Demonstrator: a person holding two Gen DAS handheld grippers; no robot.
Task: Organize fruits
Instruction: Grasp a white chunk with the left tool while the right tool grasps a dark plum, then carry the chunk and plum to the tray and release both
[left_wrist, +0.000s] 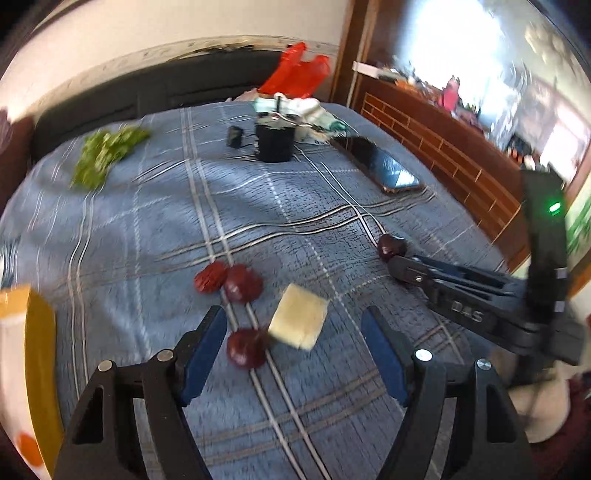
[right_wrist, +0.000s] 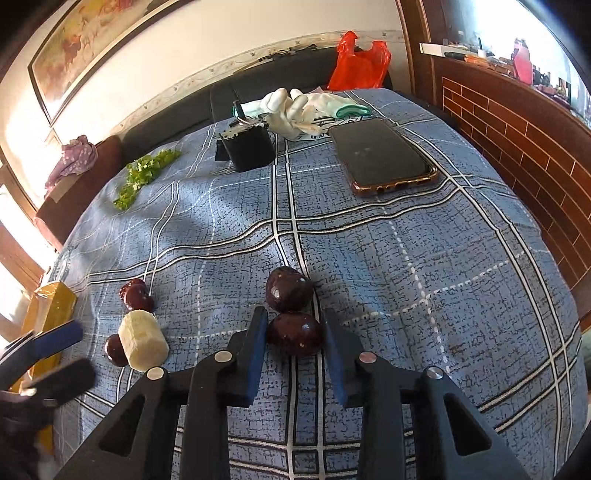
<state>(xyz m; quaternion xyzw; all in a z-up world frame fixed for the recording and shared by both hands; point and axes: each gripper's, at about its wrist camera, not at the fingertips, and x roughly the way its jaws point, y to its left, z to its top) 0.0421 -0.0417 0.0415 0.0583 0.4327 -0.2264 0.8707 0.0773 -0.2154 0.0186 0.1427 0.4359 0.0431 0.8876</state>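
Observation:
Dark red fruits lie on a blue plaid cloth. In the right wrist view my right gripper (right_wrist: 293, 328) has its jaws around one dark fruit (right_wrist: 294, 333), touching or nearly touching it; a second dark fruit (right_wrist: 289, 289) lies just beyond. At the left lie a pale banana chunk (right_wrist: 142, 345), a dark fruit (right_wrist: 115, 350) and two red fruits (right_wrist: 136, 295). In the left wrist view my left gripper (left_wrist: 293, 326) is open above a dark fruit (left_wrist: 245, 349) and the banana chunk (left_wrist: 298, 320). Two red fruits (left_wrist: 231, 281) lie beyond. The right gripper (left_wrist: 400, 267) shows at right.
A phone (right_wrist: 382, 155) lies at the back right, with a black box (right_wrist: 249, 146), white gloves (right_wrist: 295, 107) and a red bag (right_wrist: 360, 62) behind. Green leaves (right_wrist: 144, 173) lie at the back left. A yellow carton (right_wrist: 48, 314) stands at the left edge.

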